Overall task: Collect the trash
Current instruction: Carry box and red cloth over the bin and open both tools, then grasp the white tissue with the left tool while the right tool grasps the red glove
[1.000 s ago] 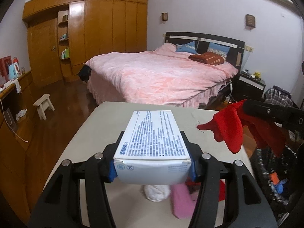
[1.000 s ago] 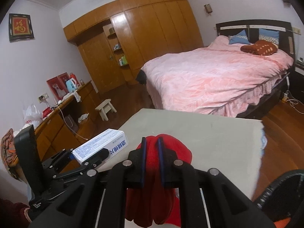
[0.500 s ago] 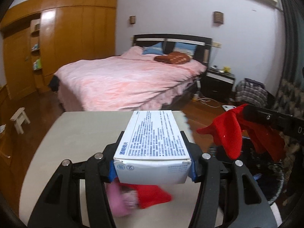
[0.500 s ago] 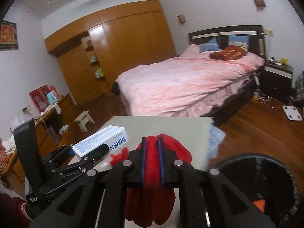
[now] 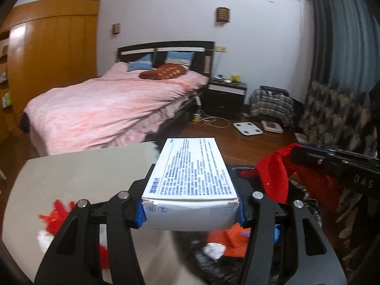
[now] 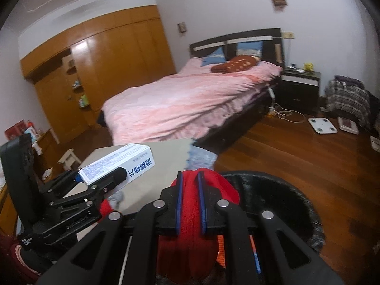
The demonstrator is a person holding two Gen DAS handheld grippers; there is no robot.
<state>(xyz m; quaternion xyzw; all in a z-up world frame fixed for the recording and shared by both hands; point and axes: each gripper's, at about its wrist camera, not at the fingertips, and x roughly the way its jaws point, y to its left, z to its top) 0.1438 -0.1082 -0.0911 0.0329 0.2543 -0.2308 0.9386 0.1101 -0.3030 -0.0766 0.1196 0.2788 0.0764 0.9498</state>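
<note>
Right gripper [image 6: 189, 203] clamps the red cloth [image 6: 190, 251] just short of the black bin [image 6: 285, 199] ahead and below; left gripper [image 5: 190, 210] grips the white box [image 5: 190, 178], its length running forward, bin below-right.

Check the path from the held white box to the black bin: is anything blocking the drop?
Nothing visible does. The left gripper holds the white box at the table's edge, and the black bin lies open just beyond. The red cloth hangs from the right gripper, beside it.
</note>
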